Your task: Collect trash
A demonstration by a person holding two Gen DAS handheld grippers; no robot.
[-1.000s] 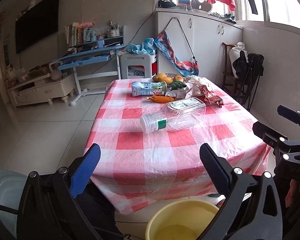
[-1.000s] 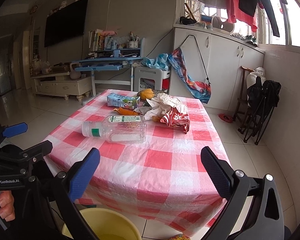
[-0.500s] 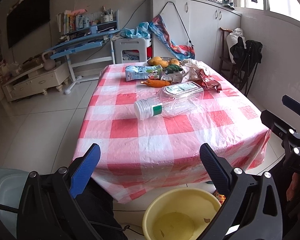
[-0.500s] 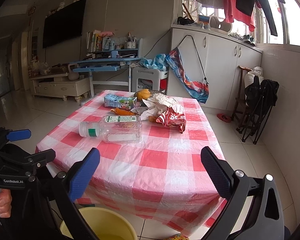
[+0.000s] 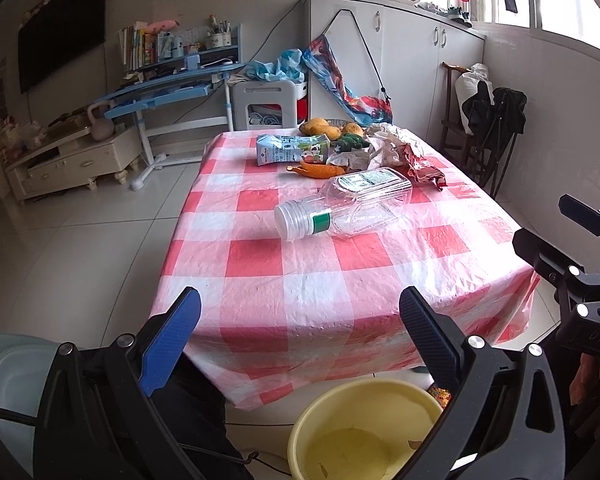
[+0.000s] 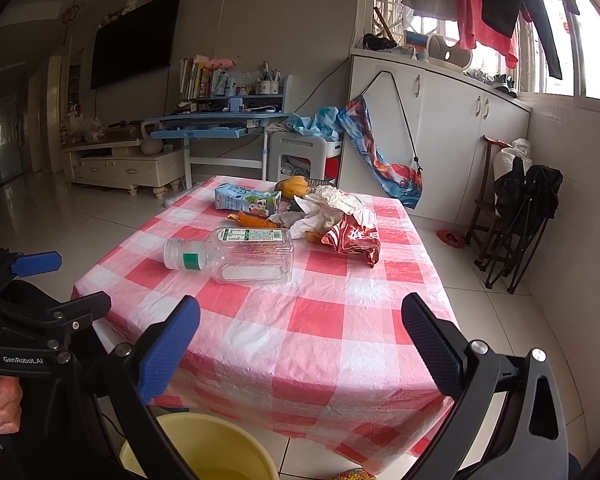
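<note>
An empty clear plastic bottle (image 5: 342, 208) (image 6: 236, 254) lies on its side on the red-and-white checked table (image 5: 292, 288) (image 6: 320, 320). Behind it are a blue milk carton (image 5: 292, 149) (image 6: 246, 200), an orange peel (image 5: 316, 170), crumpled white paper (image 5: 392, 142) (image 6: 328, 210) and a red snack wrapper (image 5: 426, 170) (image 6: 354, 240). A yellow bucket (image 5: 364, 432) (image 6: 204, 448) stands on the floor below the table's near edge. My left gripper (image 5: 300, 344) and right gripper (image 6: 300, 348) are both open and empty, held over the near edge above the bucket, well short of the bottle.
Mangoes (image 5: 326, 128) and green vegetables (image 5: 350, 142) sit at the table's far end. A folded black chair (image 6: 516, 216) stands by the right wall. A blue desk (image 5: 168, 92), white stool (image 5: 274, 102) and white cabinets (image 6: 440, 128) lie beyond. Tiled floor (image 5: 80, 232) spreads to the left.
Both grippers have risen and tilted a little; the table now appears slightly farther and lower in both views. Jaws stay open. Nothing on the table moved.
</note>
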